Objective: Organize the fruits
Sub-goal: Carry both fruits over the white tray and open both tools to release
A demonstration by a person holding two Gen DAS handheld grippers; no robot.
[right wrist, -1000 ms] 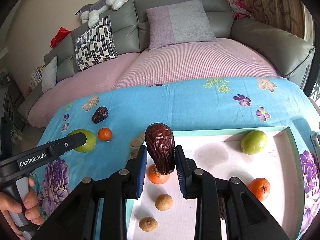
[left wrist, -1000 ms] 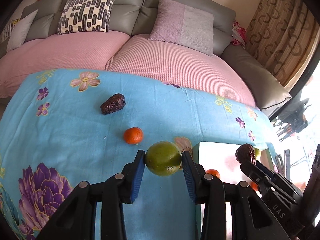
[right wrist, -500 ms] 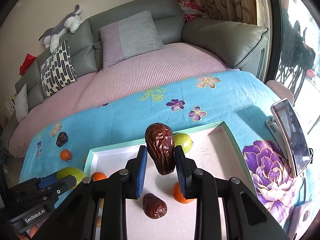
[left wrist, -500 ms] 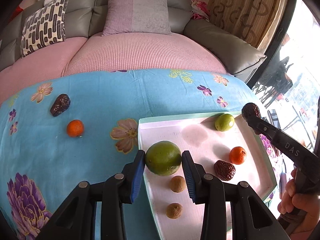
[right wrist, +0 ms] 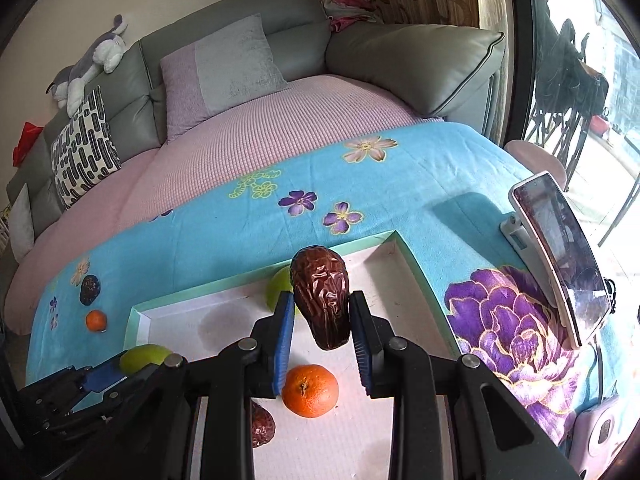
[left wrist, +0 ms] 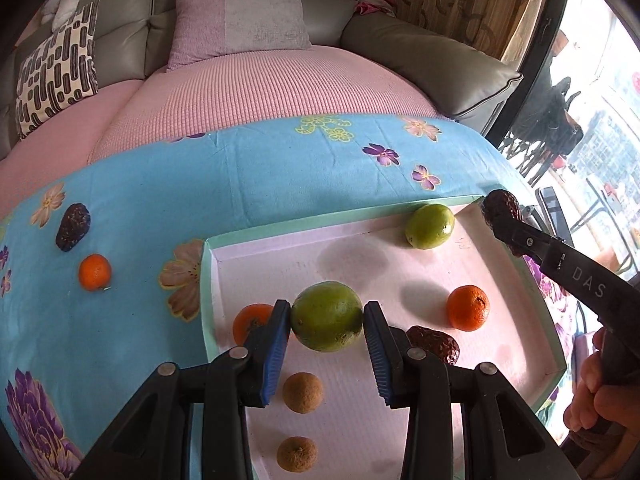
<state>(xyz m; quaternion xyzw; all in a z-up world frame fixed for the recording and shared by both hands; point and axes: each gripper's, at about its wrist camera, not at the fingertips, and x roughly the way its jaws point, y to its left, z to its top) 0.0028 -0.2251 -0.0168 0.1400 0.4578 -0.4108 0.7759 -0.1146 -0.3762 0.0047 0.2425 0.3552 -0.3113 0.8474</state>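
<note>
Gripping a lime (left wrist: 326,317) between its pads, the left gripper (left wrist: 326,344) hangs over the tray (left wrist: 207,280); the right gripper (right wrist: 322,334) pinches a date (right wrist: 322,300) above the tray's far corner, an orange (right wrist: 310,390) just beneath.

the tray (left wrist: 208,280) lies on the tablecloth (left wrist: 260,184), in front of the sofa (left wrist: 280,80). in the tray, a lime (left wrist: 430,226) sits at the far right corner and two small round fruits (left wrist: 303,392) near the front (one behind the other). left of the tray, a date (left wrist: 72,226) lies behind a tangerine (left wrist: 94,272).
</note>
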